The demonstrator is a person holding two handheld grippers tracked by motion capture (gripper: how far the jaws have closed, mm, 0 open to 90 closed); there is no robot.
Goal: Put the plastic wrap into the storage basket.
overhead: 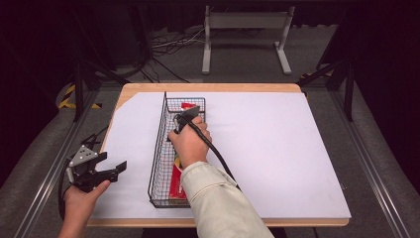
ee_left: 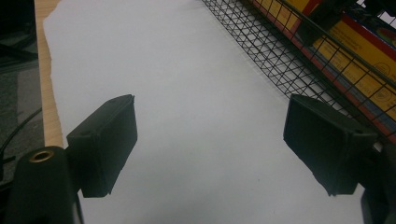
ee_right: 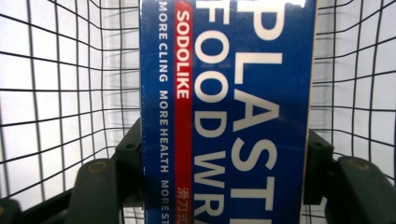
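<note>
A long plastic wrap box, blue with white lettering and a red stripe, lies inside a black wire basket. My right gripper straddles it, and both pads rest against its long sides. In the high view the right gripper reaches down into the far half of the basket, and a red and yellow box face shows at the near end. My left gripper hovers left of the basket. It stands open over white paper, holding nothing.
White paper covers most of the wooden table. The basket's mesh wall runs close by the left gripper's right jaw, with the red and yellow box behind it. A metal stand sits on the floor beyond the table.
</note>
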